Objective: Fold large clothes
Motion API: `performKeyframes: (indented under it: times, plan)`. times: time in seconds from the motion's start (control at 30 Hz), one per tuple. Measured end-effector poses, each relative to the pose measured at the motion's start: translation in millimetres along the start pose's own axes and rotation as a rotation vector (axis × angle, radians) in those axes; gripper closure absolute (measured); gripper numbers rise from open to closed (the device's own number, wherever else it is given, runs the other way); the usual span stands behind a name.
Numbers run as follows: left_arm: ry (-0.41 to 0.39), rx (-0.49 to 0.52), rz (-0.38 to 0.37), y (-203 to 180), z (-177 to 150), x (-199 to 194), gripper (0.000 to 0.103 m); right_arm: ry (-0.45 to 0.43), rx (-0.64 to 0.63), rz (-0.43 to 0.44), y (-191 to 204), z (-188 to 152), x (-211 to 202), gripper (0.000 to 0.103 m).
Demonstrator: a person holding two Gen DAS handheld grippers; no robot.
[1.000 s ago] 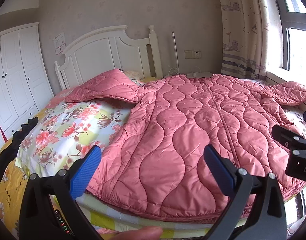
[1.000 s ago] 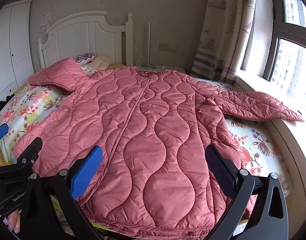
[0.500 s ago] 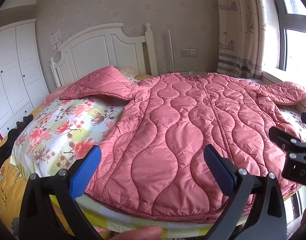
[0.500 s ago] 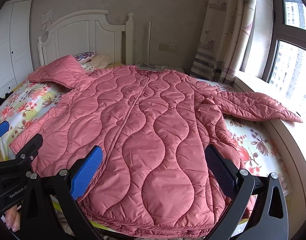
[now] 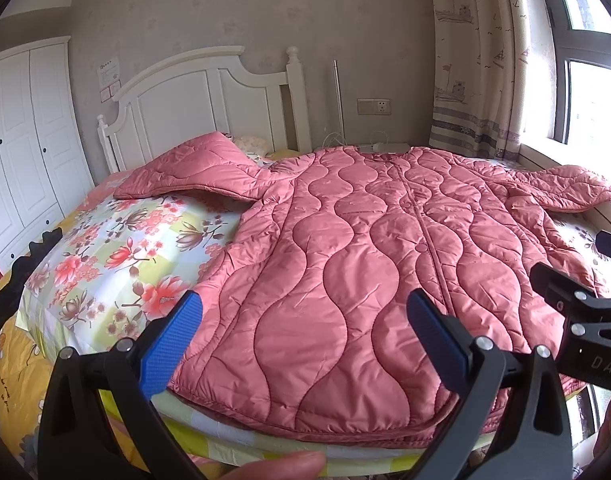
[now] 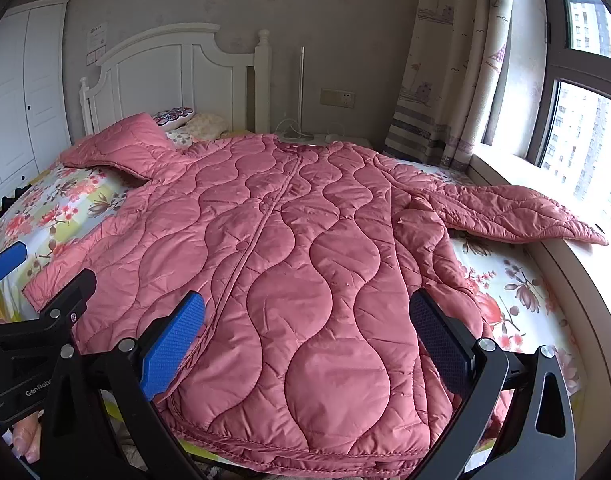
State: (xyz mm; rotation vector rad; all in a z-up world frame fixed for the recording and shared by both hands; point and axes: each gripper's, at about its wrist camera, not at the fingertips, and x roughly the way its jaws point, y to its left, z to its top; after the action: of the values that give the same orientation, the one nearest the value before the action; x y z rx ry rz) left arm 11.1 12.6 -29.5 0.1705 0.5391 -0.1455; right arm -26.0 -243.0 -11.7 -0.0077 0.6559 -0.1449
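Observation:
A large pink quilted coat [image 5: 357,264] [image 6: 289,264] lies spread flat, front up, on the bed, collar toward the headboard and hem at the near edge. One sleeve [image 5: 193,172] stretches left across the floral sheet; the other sleeve [image 6: 513,208] reaches right onto the window ledge. My left gripper [image 5: 305,320] hovers open above the hem's left half, holding nothing. My right gripper [image 6: 305,324] is open too, above the hem's right half, empty. Each gripper shows at the edge of the other's view.
The bed has a floral sheet [image 5: 117,260] and a white headboard [image 5: 193,92]. A white wardrobe [image 5: 21,140] stands at the left. Curtain [image 6: 449,60] and window [image 6: 585,128] are on the right, with a ledge beside the bed. Dark clothing [image 5: 21,272] lies at the bed's left edge.
Both grippers have drifted slightly, so the coat sits a little lower and nearer in each view. Both stayed open and the coat has not moved.

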Motion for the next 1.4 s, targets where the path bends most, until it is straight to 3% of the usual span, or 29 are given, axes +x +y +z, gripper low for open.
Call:
performKeyframes:
  times: [0.67, 1.4]
  plan:
    - [-0.013, -0.014, -0.013, -1.4, -0.7, -10.1, 0.002, -0.038, 0.035, 0.015, -12.8, -1.0, -14.0, 0.004]
    - [0.022, 0.005, -0.012, -4.6, -3.2, 0.9, 0.002, 0.025, 0.033, 0.031, -10.1, -7.8, 1.8, 0.004]
